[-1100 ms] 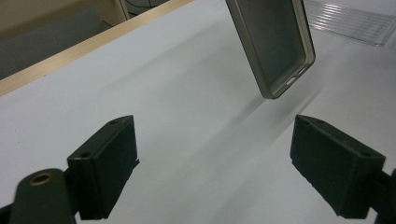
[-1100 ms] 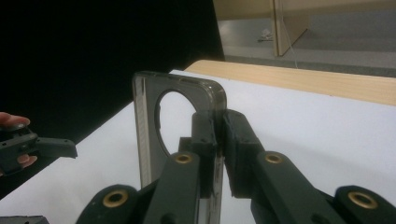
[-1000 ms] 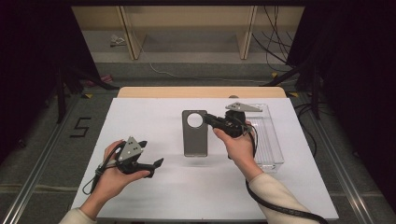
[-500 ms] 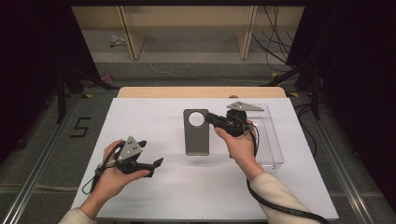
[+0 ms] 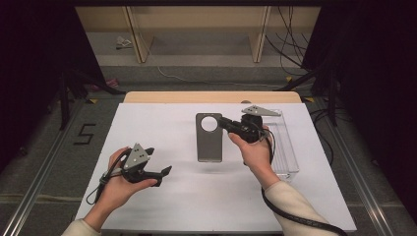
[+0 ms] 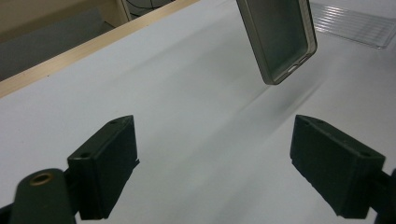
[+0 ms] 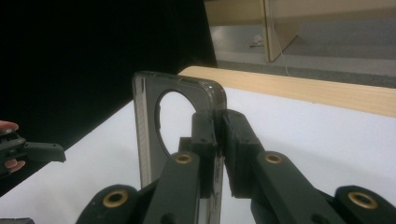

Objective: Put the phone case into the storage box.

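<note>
Clearly the pick-up is done: the right hand-held gripper (image 5: 223, 122) is clamped on the phone case (image 5: 209, 138), its jaws pinching the case's edge beside the round camera cutout, as the right gripper view shows with the wall of the phone case (image 7: 149, 126) squeezed between the two black pads. The case hangs above the white bench (image 5: 162, 128), a soft shadow beneath it, so I judge it lifted clear and not resting. What is left seems to be the handover or placement; the clear tray (image 5: 285, 142) at about 3 o'clock of the case looks a likely source or goal, though I cannot tell which.

Seen from the high view, the case's long axis runs from 12 to 6 o'clock, the cutout end at 12 o'clock away from the person, the plain end toward them. In the left gripper view the phone case (image 6: 280, 39) shows its hollow inner side and its lower end with the port openings.

Meanwhile the left hand-held gripper (image 5: 164, 171) sits low at about 8 o'clock of the case, well apart from it, jaws spread wide and holding nothing, pointing toward the case's lower end.
</note>
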Motion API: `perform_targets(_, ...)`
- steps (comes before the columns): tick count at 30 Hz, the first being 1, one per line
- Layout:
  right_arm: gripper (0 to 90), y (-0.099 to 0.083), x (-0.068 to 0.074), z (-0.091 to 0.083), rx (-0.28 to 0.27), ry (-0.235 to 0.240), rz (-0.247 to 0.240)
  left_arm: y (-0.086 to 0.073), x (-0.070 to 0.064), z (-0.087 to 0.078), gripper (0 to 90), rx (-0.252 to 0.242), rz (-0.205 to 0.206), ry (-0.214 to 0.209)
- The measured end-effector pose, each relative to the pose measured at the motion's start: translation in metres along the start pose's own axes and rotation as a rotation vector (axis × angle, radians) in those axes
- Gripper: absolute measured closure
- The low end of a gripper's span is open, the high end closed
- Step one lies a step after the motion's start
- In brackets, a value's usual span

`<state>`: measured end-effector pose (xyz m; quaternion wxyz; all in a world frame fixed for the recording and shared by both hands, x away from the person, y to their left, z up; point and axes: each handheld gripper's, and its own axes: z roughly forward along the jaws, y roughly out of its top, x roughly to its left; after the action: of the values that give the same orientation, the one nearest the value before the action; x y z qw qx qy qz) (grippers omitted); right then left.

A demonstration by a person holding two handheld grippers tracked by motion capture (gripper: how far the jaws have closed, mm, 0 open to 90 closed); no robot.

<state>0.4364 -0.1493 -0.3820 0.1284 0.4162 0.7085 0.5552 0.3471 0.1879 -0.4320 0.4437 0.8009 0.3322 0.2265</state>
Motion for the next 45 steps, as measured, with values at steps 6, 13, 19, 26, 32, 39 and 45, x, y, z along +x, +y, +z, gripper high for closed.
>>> perform_targets(6, 83.5, 0.001, -0.002, -0.002, -0.006, -0.004, 0.002, 0.0, 0.0, 0.0, 14.5, -0.001, -0.004, 0.001)
perform_targets(13, 83.5, 0.003, -0.004, -0.004, -0.012, -0.01, 0.005, 0.0, 0.0, 0.0, 14.6, -0.002, -0.005, 0.0)
perform_targets(19, 83.6, 0.005, -0.006, -0.006, -0.02, -0.014, 0.008, 0.0, 0.001, -0.001, 14.6, -0.003, -0.005, 0.001)
perform_targets(26, 83.6, 0.007, -0.008, -0.008, -0.025, -0.022, 0.007, 0.0, 0.001, -0.001, 14.5, -0.005, -0.008, 0.003)
perform_targets(32, 83.6, 0.008, -0.011, -0.01, -0.032, -0.026, 0.01, 0.0, 0.001, -0.001, 14.5, -0.007, -0.009, 0.005)
perform_targets(39, 83.6, 0.009, -0.012, -0.012, -0.035, -0.032, 0.012, 0.0, 0.001, -0.001, 14.5, -0.006, -0.008, 0.007)
perform_targets(45, 83.6, 0.011, -0.014, -0.014, -0.041, -0.039, 0.01, 0.0, 0.002, -0.001, 14.5, -0.005, -0.006, 0.008)
